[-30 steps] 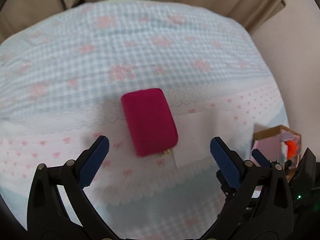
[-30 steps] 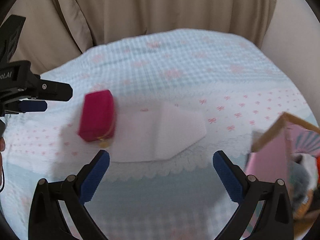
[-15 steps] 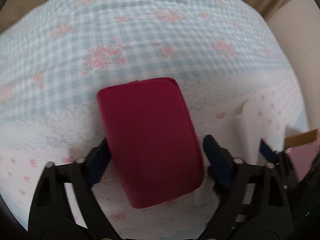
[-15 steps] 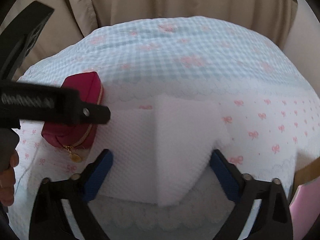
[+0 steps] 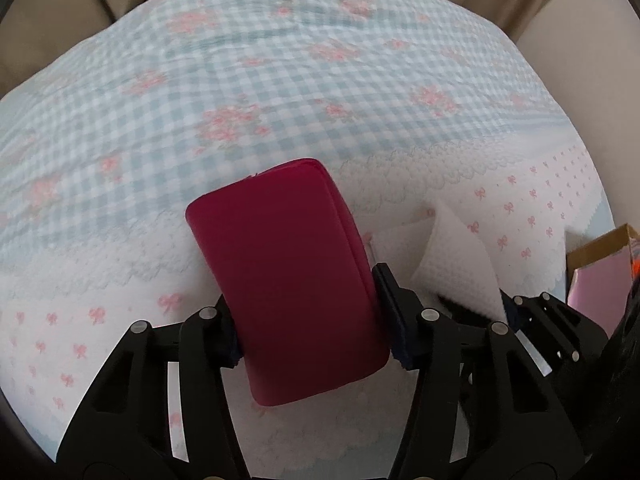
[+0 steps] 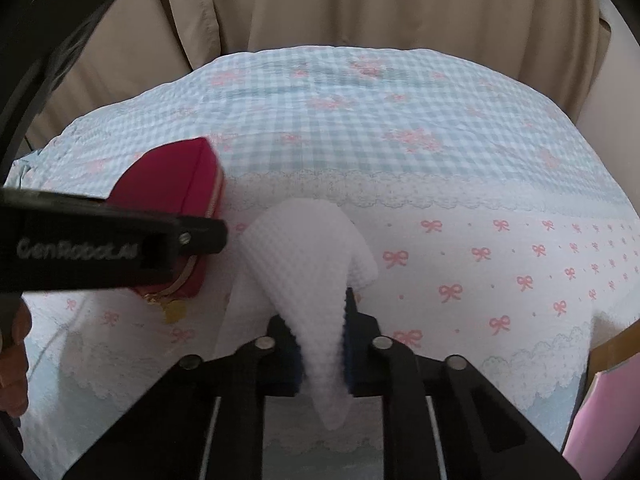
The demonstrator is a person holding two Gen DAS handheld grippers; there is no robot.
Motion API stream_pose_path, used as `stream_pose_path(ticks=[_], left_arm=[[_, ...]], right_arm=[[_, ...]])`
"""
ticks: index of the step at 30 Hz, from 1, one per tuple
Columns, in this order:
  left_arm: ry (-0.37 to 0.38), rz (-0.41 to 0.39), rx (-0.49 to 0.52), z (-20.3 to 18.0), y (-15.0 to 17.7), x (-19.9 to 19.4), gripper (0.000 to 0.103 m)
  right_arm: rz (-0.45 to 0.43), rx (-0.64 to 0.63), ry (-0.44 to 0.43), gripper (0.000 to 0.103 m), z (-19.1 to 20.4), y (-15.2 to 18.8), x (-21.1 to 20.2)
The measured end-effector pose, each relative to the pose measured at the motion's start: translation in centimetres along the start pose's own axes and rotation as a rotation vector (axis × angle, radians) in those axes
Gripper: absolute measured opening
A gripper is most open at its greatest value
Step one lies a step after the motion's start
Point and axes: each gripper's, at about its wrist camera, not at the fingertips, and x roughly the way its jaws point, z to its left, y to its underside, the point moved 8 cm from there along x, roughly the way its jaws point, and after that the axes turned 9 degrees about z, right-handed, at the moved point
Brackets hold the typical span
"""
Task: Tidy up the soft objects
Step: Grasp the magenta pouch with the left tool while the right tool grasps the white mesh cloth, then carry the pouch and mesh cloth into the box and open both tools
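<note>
a bed with a blue checked cover and a beige curtain behind it. near its front edge my left gripper is closing its jaws on the red pouch, pads at both sides. my right gripper pinches the white cloth, bunched up between its pads. both soft things are gripped but nothing is put away yet; a pink box waits at the right edge.

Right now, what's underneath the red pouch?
The red pouch lies on the bedspread, on its white lace-and-bow band, with the left claw closing around it. The patch directly beneath it is covered.
</note>
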Motion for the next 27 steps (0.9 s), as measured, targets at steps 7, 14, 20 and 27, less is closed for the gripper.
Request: stream_pose_path(ticks=[7, 14, 20, 27], left_arm=[[-0.003, -0.04, -0.003, -0.2, 1.4, -5.0, 0.047], [-0.016, -0.105, 0.014, -1.7, 2.0, -12.8, 0.046], [-0.017, -0.162, 0.059, -4.7, 2.8, -20.3, 0.046], [0.023, -0.206, 0.128, -10.5, 3.6, -27.1, 0.046]], right_arm=[[-0.035, 0.049, -0.028, 0.012, 0.0, -0.1, -4.5], [-0.091, 0.082, -0.041, 0.012, 0.0, -1.3, -12.1], [-0.134, 0.139, -0.047, 0.012, -0.8, -2.1, -20.4], [-0.167, 0.215, -0.007, 0.012, -4.0, -1.5, -29.7]])
